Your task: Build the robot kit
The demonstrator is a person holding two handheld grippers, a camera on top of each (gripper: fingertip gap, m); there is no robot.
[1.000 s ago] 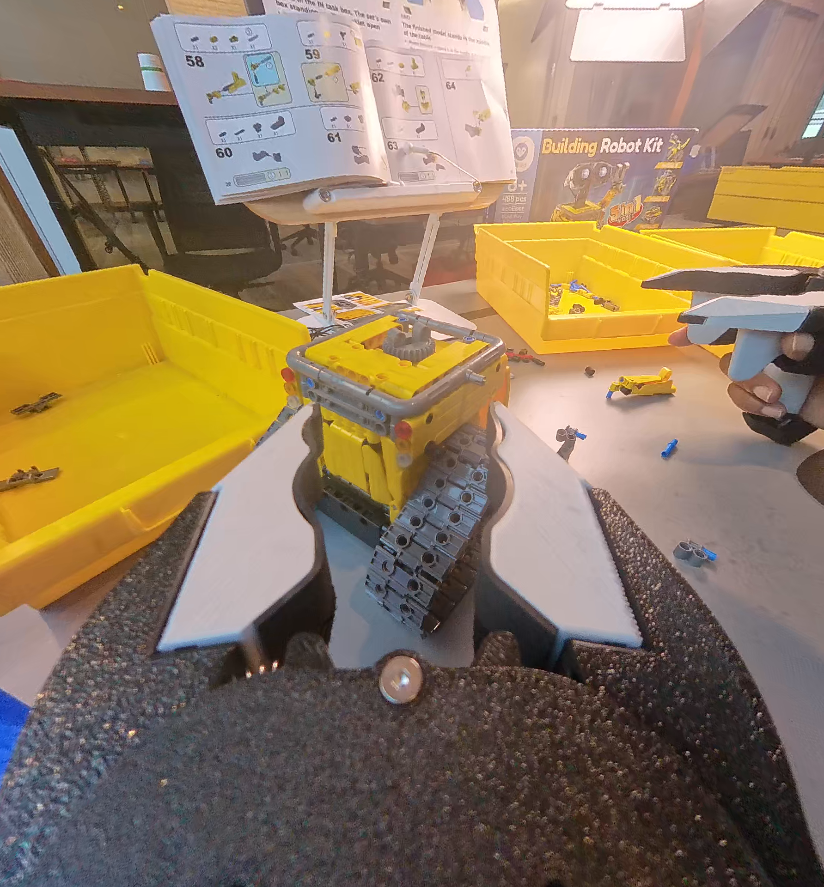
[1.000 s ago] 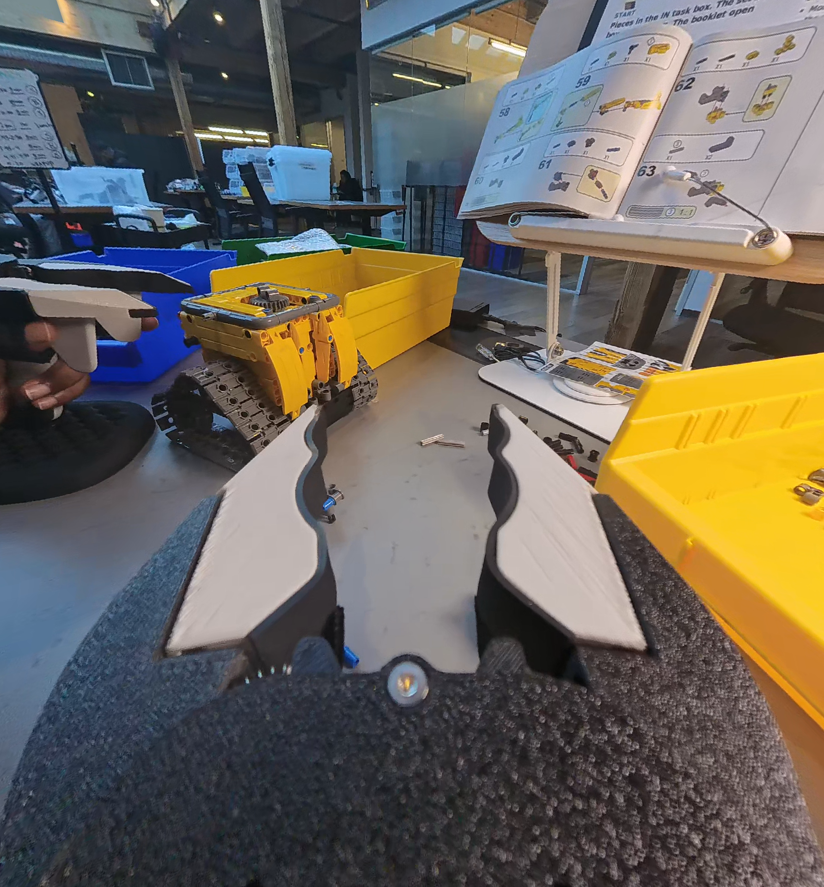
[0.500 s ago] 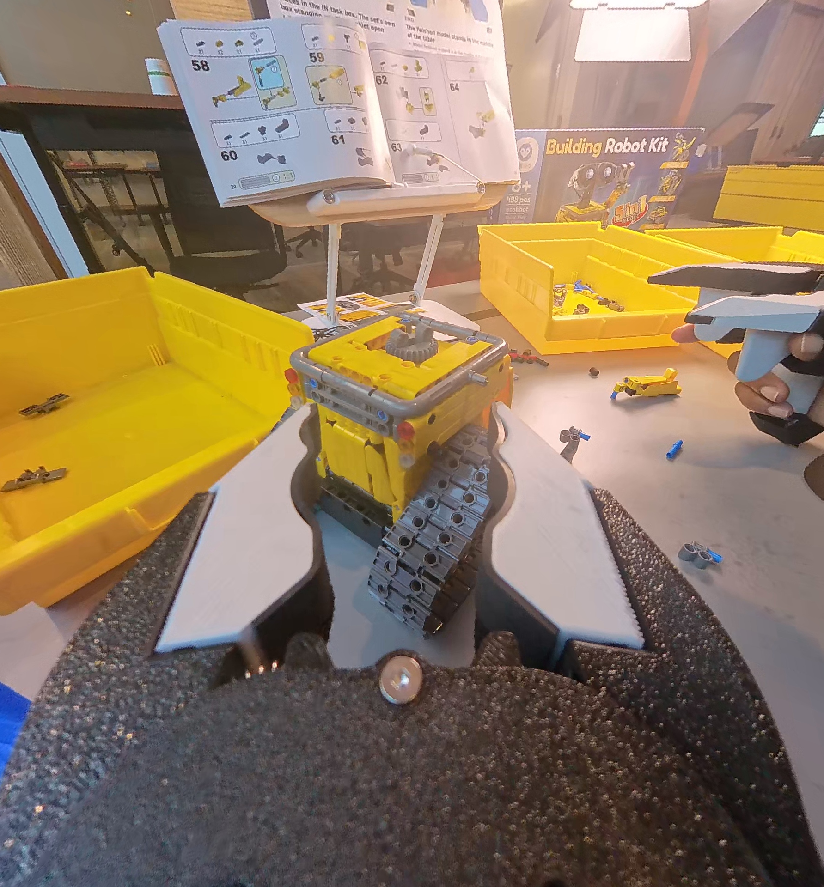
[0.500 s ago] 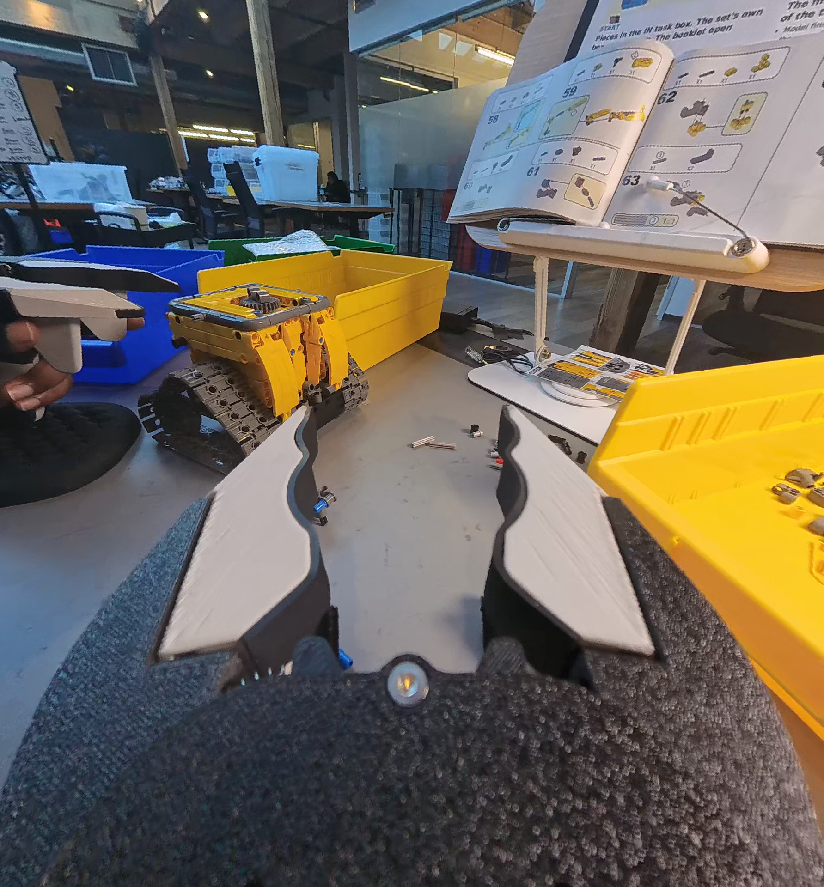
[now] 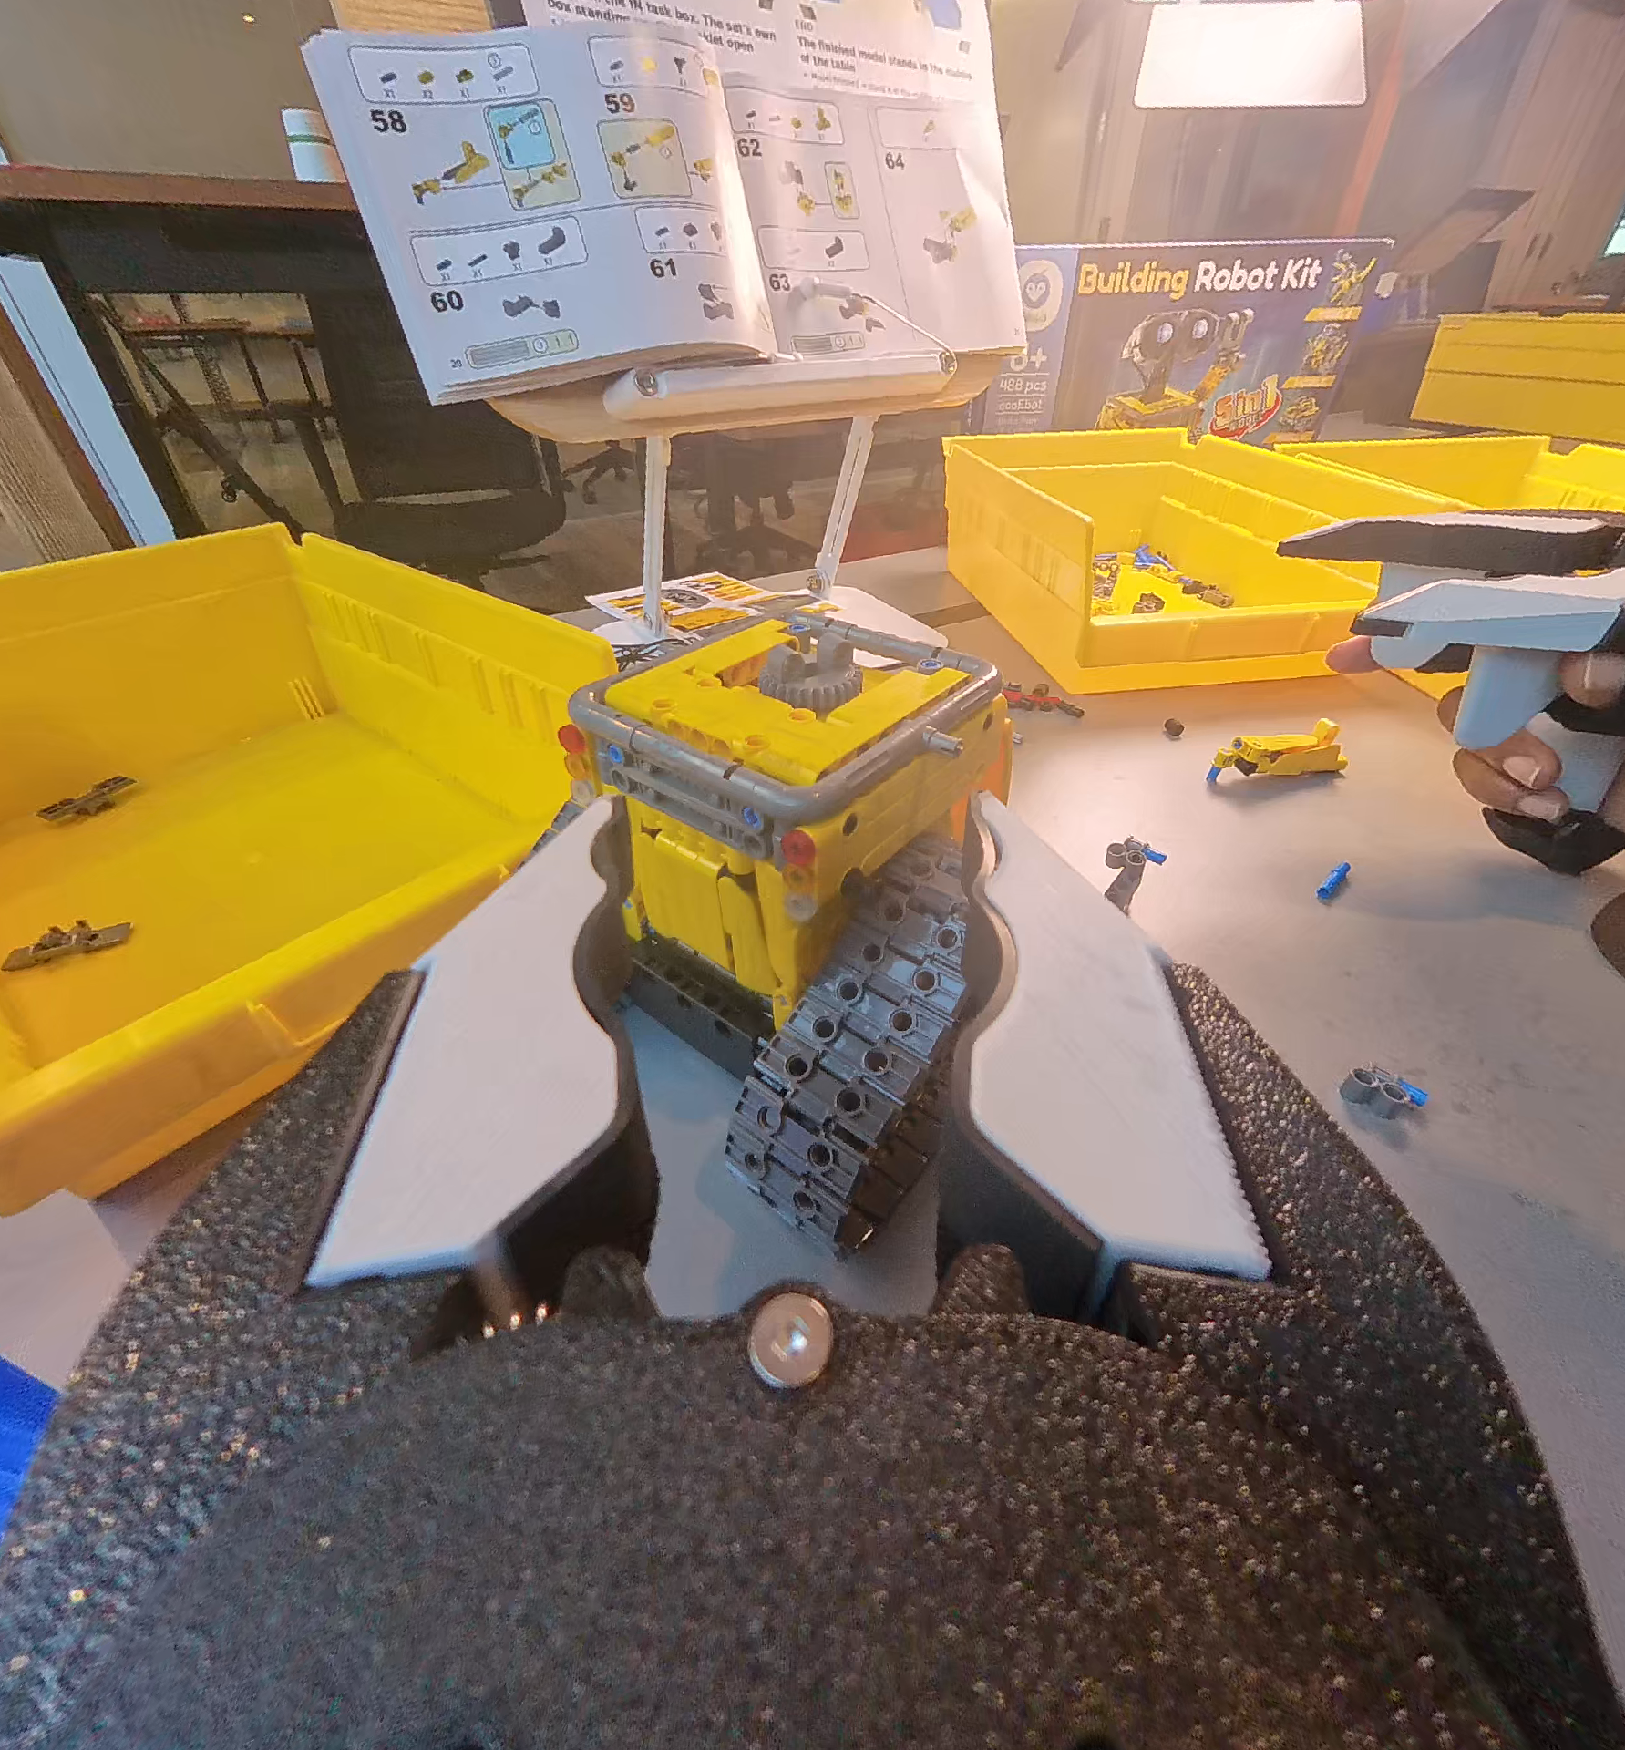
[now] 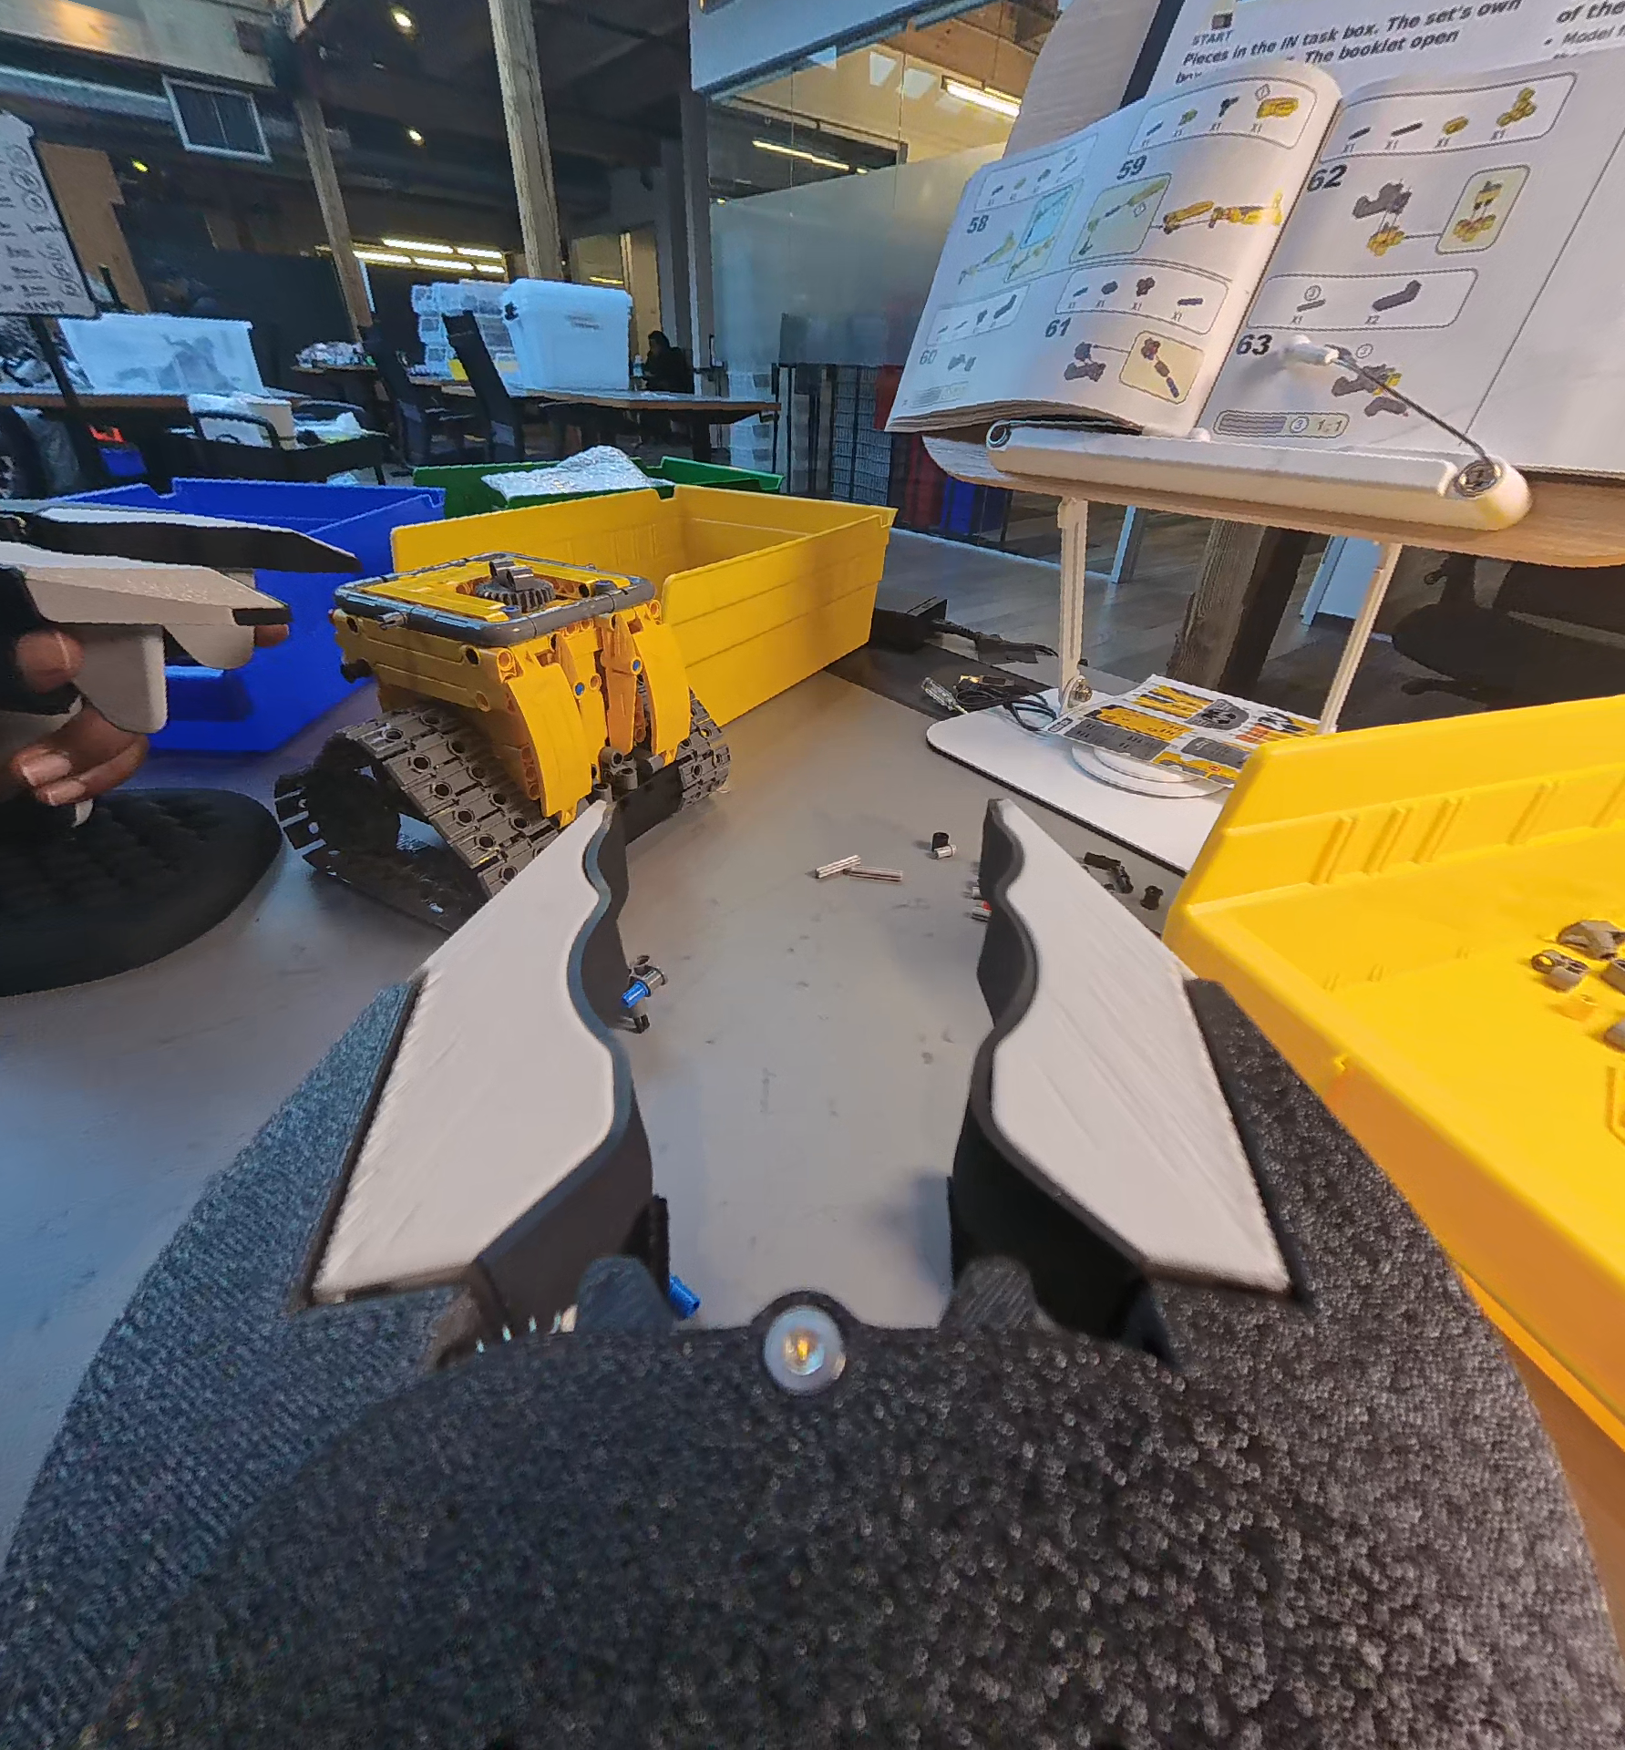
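Left wrist view: left tool (image 5: 794,833) flanks the tracked model (image 5: 789,824), contact unclear; right tool (image 6: 799,833) spread, empty.

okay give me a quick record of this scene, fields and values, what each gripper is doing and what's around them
left gripper: jaws either side of the yellow tracked model; contact unclear
right gripper: open, empty, over the grey table
loose parts: grey pins, blue-tipped connector
bins: yellow bin holding two dark pieces; parts bin
behind: open instruction booklet on a white stand
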